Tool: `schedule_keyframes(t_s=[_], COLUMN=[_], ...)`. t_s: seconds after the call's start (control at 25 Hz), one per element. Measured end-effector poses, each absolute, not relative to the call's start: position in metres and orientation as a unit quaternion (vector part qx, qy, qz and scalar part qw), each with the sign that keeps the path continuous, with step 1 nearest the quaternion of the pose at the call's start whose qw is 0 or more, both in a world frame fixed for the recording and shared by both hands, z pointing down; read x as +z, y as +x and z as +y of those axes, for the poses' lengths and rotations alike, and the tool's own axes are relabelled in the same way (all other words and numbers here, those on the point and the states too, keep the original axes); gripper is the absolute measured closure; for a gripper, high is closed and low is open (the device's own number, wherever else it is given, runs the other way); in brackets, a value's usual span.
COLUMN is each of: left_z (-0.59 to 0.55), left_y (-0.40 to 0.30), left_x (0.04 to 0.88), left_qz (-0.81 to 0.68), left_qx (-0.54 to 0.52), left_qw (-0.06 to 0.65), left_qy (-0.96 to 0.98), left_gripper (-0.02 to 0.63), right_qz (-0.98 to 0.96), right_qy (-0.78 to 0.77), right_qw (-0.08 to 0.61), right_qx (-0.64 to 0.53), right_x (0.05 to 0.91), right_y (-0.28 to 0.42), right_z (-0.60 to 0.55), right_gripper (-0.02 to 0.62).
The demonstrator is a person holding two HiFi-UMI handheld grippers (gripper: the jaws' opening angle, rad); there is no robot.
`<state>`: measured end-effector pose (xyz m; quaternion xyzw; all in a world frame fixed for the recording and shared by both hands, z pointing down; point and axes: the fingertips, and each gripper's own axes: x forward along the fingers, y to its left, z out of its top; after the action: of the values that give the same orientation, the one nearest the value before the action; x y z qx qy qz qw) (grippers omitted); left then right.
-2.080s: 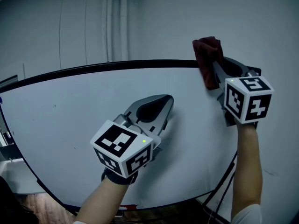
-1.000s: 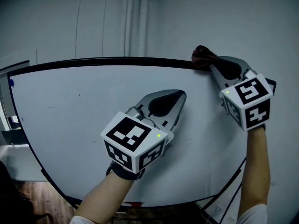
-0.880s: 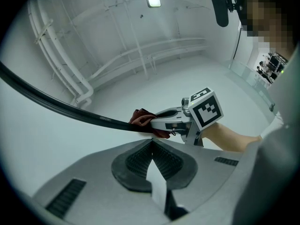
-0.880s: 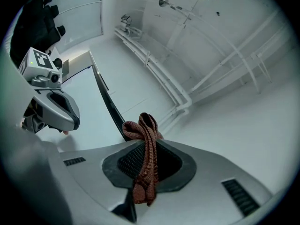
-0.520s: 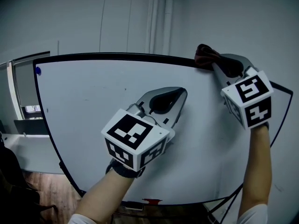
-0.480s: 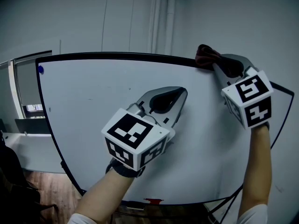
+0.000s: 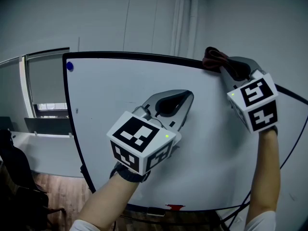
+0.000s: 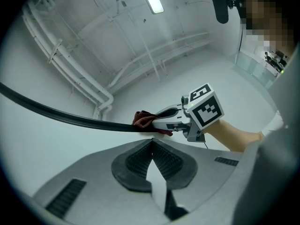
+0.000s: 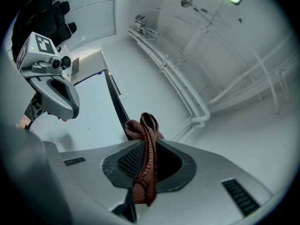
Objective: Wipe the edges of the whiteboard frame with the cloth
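Maroon cloth (image 7: 214, 58) pinched in our right gripper (image 7: 215, 65), on the top edge of the whiteboard frame (image 7: 139, 56), at 1 o'clock in the head view.
We see the right jaws clamped on the cloth, with its folds bunched between them and sticking out past the tips against the black frame. Our left gripper (image 7: 184, 97) sits near the middle over the whiteboard (image 7: 106, 109), jaws pressed together, nothing in them. Blue dot (image 7: 70, 66) at the board's 10 o'clock corner.

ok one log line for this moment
phase: frame wipe | right gripper: shut on cloth | cloth: on top frame edge | left gripper: shut, empty, by board
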<state>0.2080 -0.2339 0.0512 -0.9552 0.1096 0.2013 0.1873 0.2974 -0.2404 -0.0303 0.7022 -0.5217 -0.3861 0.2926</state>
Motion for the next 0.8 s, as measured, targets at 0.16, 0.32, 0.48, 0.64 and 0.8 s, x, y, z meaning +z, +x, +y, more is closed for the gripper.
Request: schedule_keyframes(t_s=[0.16, 0.32, 0.48, 0.64, 0.8], left_z=[-0.251, -0.271, -0.286, -0.300, -0.309], left_y=[0.174, 0.142, 0.119, 0.095, 0.078], left_x=[0.051, 0.050, 0.050, 0.047, 0.042], left_qz=[0.122, 0.135, 0.145, 0.151, 0.153], left_qx=[0.202, 0.202, 0.198, 0.196, 0.198], left_qw=[0.186, 0.186, 0.187, 0.190, 0.195], left_qy=[-0.954, -0.952, -0.951, -0.950, -0.948], left_gripper=[0.597, 0.597, 0.597, 0.597, 0.597], right_qz=[-0.522, -0.522, -0.523, -0.523, -0.524], right_qy=[0.696, 0.689, 0.684, 0.680, 0.674], right_qw=[0.299, 0.305, 0.308, 0.313, 0.321], right_qx=[-0.393, -0.399, -0.404, -0.408, -0.410], right_x=[-0.031, -0.032, -0.033, -0.034, -0.033], right_y=[0.262, 0.229, 0.204, 0.175, 0.151], right_z=[-0.261, -0.283, -0.299, -0.316, -0.329], right_gripper=[0.540, 0.540, 0.540, 0.540, 0.540])
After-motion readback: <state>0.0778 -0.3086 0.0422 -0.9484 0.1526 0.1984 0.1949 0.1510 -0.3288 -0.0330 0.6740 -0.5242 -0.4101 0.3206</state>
